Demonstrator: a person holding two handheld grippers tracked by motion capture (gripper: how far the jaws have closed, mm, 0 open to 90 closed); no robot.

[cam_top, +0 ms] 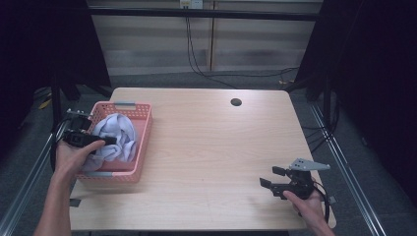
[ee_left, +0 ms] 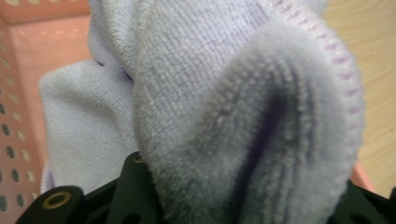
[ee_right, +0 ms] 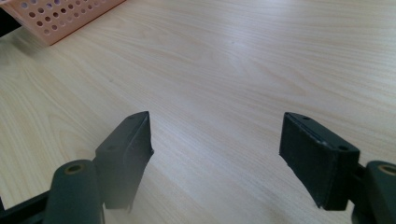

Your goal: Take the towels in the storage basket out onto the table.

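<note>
while the wooden table point(cam_top: 211, 147) sits mostly bare, a pink perforated basket point(cam_top: 142, 147) at its left edge holds a lavender towel point(cam_top: 118, 135). left gripper point(cam_top: 98, 141) is clamped on a bunched towel fold inside the basket. right gripper point(cam_top: 272, 178) hovers near the table's right front, jaws apart, nothing between.

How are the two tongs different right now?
The left tongs reach into the pink plastic basket and grip the pale lilac towel; the right tongs hold nothing. The left jaws are wrapped in cloth; the right jaws stand wide apart over the wooden table. Both are black and hand-held.
</note>
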